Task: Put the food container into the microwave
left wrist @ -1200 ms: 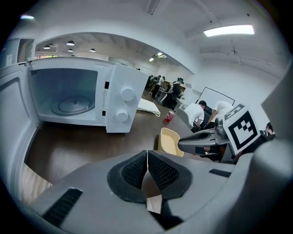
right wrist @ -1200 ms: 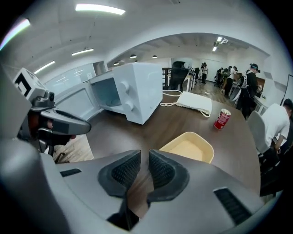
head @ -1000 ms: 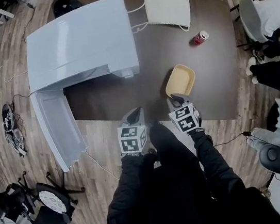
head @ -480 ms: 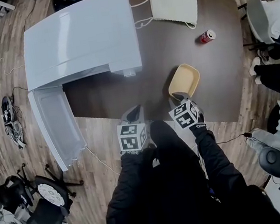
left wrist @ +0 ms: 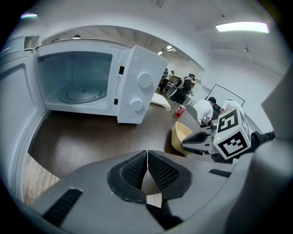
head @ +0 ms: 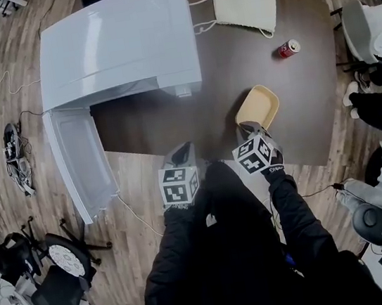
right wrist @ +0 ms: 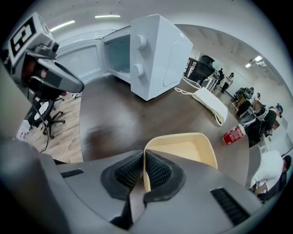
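Inspector: Right gripper [right wrist: 143, 170] pinches one rim of the food container [right wrist: 183, 148], near the surface [head: 173, 126] edge. Left gripper [left wrist: 147, 171] closed, empty.

Reviewer: Risk: the one-edge hold may tilt or slip short of the open microwave [right wrist: 155, 55].

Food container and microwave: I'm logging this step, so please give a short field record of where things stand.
food container: beige, empty, outside the microwave, to its right in the head view
microwave: white, on the table, only its turntable inside
microwave door: swung open
right gripper: jaws shut on the container's near rim
left gripper: jaws together, nothing between them
soda can: red, lying on the table beyond the container
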A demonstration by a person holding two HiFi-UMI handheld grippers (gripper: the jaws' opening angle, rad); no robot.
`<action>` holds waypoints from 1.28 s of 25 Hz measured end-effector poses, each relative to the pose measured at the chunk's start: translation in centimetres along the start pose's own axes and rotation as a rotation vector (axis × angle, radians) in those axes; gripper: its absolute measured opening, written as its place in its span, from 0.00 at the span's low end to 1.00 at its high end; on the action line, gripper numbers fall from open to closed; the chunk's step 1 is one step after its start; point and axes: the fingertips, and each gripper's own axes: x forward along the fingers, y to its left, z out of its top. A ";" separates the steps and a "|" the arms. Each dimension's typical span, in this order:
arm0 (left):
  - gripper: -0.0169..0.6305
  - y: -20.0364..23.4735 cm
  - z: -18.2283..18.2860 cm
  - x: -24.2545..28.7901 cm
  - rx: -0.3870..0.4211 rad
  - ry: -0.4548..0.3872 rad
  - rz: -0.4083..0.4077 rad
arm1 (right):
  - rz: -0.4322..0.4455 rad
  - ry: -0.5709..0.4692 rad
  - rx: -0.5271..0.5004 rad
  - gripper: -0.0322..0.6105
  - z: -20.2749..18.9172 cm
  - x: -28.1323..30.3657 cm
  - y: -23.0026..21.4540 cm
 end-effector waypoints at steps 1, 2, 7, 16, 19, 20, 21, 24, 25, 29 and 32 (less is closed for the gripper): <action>0.08 0.0 0.0 -0.3 0.000 -0.006 -0.002 | -0.011 -0.004 -0.007 0.10 0.2 -0.5 0.0; 0.08 0.0 -0.1 -0.5 -0.001 -0.011 -0.005 | -0.020 -0.008 -0.014 0.10 0.5 -0.9 0.2; 0.08 0.1 -0.1 -2.1 0.005 -0.034 -0.020 | -0.064 -0.039 -0.053 0.10 2.1 -3.3 1.2; 0.08 1.8 -2.1 -7.0 -0.025 -0.099 -0.010 | -0.084 -0.101 -0.158 0.09 5.4 -7.3 6.8; 0.08 2.3 -3.3 -9.0 -0.048 -0.125 0.007 | -0.060 -0.119 -0.214 0.09 6.0 -8.2 9.9; 0.08 2.5 -3.7 -9.8 -0.054 -0.134 0.014 | -0.050 -0.127 -0.235 0.09 6.3 -8.5 11.0; 0.08 2.8 -4.1 -10.5 -0.060 -0.144 0.022 | -0.039 -0.135 -0.256 0.09 6.7 -8.8 12.2; 0.08 4.0 -5.1 -12.7 -0.078 -0.175 0.050 | -0.008 -0.161 -0.327 0.09 7.9 -9.2 15.5; 0.08 4.5 -5.5 -13.4 -0.083 -0.186 0.058 | 0.002 -0.168 -0.350 0.09 8.3 -9.2 16.6; 0.08 6.3 -6.7 -15.8 -0.102 -0.221 0.090 | 0.046 -0.195 -0.441 0.10 10.0 -9.2 20.6; 0.08 7.9 -7.0 -17.7 -0.113 -0.240 0.110 | 0.080 -0.213 -0.521 0.09 12.1 -9.4 23.2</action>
